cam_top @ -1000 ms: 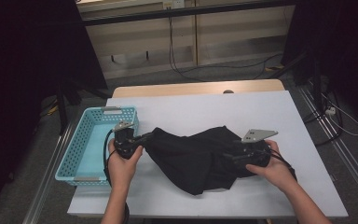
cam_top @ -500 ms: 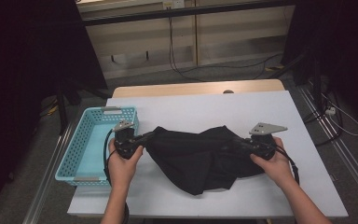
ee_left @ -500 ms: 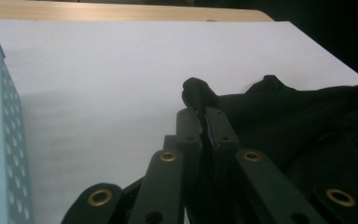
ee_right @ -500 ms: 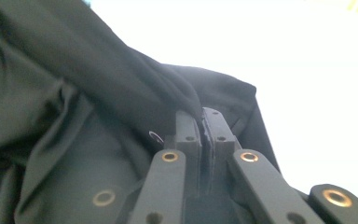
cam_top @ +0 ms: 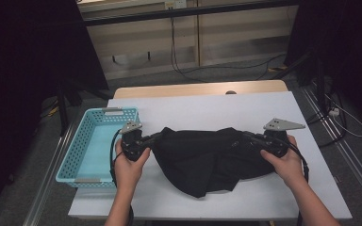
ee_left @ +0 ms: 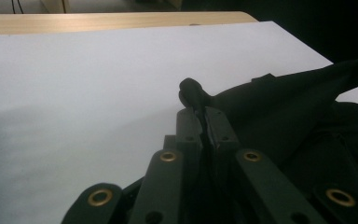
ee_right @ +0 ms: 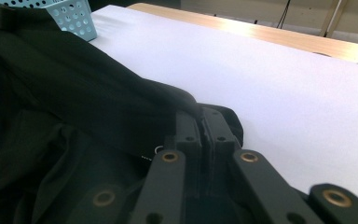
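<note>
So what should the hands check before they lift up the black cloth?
1. Left gripper pinching the black cloth: ok, jaws closed on a bunched edge.
2. Right gripper pinching the cloth: ok, its jaws have just closed on a fold.
3. Cloth stretched between both grippers: ok, top edge looks fairly taut in the high view.
4. Cloth free of the blue basket: ok, it lies beside it.
5. Bottom flap free of the table: not ok, it rests there.
6. Which garment edge is held: cannot tell.

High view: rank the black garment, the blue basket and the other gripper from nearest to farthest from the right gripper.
1. black garment: clamped in the right gripper.
2. left gripper: across the table, at the garment's far end.
3. blue basket: beyond that, at the table's left edge.
</note>
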Motion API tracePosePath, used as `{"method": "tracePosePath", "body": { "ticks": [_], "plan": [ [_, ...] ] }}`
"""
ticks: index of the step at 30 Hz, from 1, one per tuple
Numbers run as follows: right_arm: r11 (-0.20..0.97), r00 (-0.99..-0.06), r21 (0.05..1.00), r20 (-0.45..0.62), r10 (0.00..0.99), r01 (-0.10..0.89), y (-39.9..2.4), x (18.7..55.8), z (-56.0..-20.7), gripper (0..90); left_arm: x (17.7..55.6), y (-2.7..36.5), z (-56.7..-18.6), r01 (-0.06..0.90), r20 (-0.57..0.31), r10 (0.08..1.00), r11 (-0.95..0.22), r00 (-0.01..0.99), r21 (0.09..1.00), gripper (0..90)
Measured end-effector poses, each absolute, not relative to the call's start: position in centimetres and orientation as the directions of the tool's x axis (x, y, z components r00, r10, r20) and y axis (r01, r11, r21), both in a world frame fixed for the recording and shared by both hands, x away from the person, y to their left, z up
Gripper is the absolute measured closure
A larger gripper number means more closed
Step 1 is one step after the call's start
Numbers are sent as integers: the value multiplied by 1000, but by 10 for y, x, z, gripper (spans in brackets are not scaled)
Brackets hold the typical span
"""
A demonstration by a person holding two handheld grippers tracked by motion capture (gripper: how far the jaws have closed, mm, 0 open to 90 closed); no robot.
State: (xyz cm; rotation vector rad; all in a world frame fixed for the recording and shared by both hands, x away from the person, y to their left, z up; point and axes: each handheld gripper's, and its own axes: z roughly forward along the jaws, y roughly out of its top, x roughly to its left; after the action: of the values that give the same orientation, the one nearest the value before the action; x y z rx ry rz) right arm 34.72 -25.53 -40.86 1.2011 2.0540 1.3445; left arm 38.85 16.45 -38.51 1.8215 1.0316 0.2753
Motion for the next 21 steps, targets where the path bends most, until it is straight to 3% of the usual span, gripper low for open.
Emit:
{"method": "tracePosePath", "body": {
  "ticks": [14, 21],
  "plan": [
    [150, -545, 889, 125, 829, 433, -252, 353, -401, 872, 388, 168, -378, 521, -239, 750, -160, 616, 839, 854],
    [146, -522, 897, 104, 847, 417, -255, 368, -374, 872, 399, 164, -359, 493, -230, 741, -153, 631, 857, 854]
  ]
}}
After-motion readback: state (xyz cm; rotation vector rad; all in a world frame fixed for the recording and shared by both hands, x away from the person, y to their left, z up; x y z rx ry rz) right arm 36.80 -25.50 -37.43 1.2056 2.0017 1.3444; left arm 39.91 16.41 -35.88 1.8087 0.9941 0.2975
